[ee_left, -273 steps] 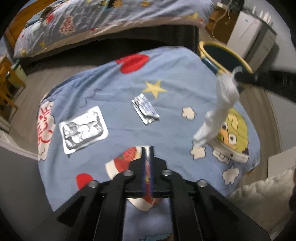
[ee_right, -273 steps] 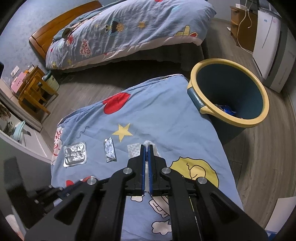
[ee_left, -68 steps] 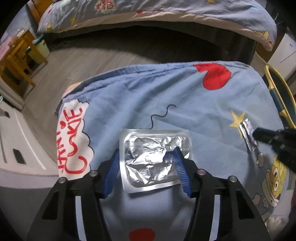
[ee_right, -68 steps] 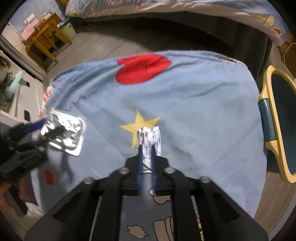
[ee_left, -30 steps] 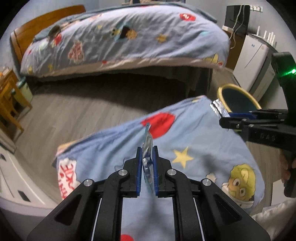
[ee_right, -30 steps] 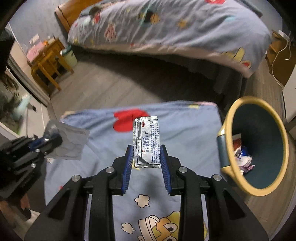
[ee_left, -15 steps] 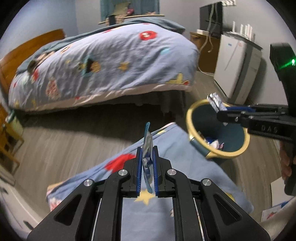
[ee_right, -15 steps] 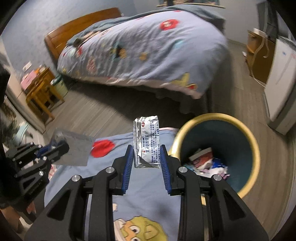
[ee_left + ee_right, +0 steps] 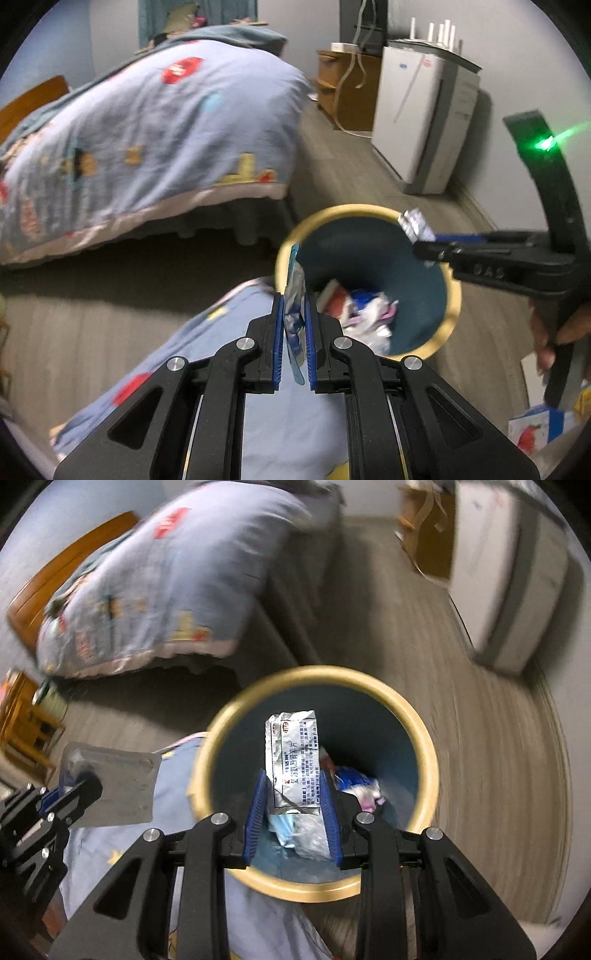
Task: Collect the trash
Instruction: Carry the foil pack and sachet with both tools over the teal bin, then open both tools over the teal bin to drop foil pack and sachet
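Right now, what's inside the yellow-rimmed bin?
The bin holds a heap of crumpled wrappers: white, blue, pink and a red-and-white piece. The foil sachet in the right gripper covers part of the heap, so the rest is unseen.

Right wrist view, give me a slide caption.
Right gripper holds a foil packet above the yellow-rimmed bin.

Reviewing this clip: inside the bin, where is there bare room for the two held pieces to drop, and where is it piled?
The yellow-rimmed dark blue bin is bare along its far inner wall and left side. Crumpled wrappers crowd the bottom right. The right gripper holds the silver printed sachet over the opening; the left gripper holds the foil blister sheet beside the rim.
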Available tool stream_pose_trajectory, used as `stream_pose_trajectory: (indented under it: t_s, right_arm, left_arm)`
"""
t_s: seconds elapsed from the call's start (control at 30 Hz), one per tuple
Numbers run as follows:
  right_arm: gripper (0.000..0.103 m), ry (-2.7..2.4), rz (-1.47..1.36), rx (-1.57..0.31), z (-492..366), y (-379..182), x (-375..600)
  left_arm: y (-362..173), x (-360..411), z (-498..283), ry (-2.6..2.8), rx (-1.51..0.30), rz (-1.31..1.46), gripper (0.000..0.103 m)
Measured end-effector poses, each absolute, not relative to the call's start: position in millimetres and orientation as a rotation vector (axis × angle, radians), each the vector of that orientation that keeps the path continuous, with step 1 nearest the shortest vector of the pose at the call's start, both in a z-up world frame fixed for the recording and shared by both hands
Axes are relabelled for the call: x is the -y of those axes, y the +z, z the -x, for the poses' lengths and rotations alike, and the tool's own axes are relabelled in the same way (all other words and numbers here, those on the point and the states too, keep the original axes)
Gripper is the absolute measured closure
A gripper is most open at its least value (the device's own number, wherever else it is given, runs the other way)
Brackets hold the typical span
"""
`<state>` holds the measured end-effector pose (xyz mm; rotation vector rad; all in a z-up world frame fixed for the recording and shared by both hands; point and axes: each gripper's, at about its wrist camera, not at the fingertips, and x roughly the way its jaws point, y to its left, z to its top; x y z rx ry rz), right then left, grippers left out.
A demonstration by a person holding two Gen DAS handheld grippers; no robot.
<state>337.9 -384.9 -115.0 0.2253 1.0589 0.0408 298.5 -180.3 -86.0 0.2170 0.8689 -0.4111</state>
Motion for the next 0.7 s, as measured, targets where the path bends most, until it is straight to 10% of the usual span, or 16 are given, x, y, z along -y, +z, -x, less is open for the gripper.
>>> stream_pose_trajectory:
  t_s: [0.17, 0.3, 0.7]
  right_arm:
    - [0.072, -0.011, -0.335, -1.086, -341.2, -131.4, 411.4]
    - [0.054, -0.019, -0.359, -1.072, -341.6, -132.2, 415.9]
    - [0.054, 0.000, -0.260, -1.009, -295.4, -87.5, 398.0]
  left_arm:
    - [-104.7, 208.3, -315.6, -0.485, -0.880, -0.197, 0.091]
    - [-106.3, 215.4, -318.3, -0.510, -0.876, -0.195, 0.065]
    - [-73.8, 190.3, -266.2, -0.485, -0.858, -0.176, 0.060]
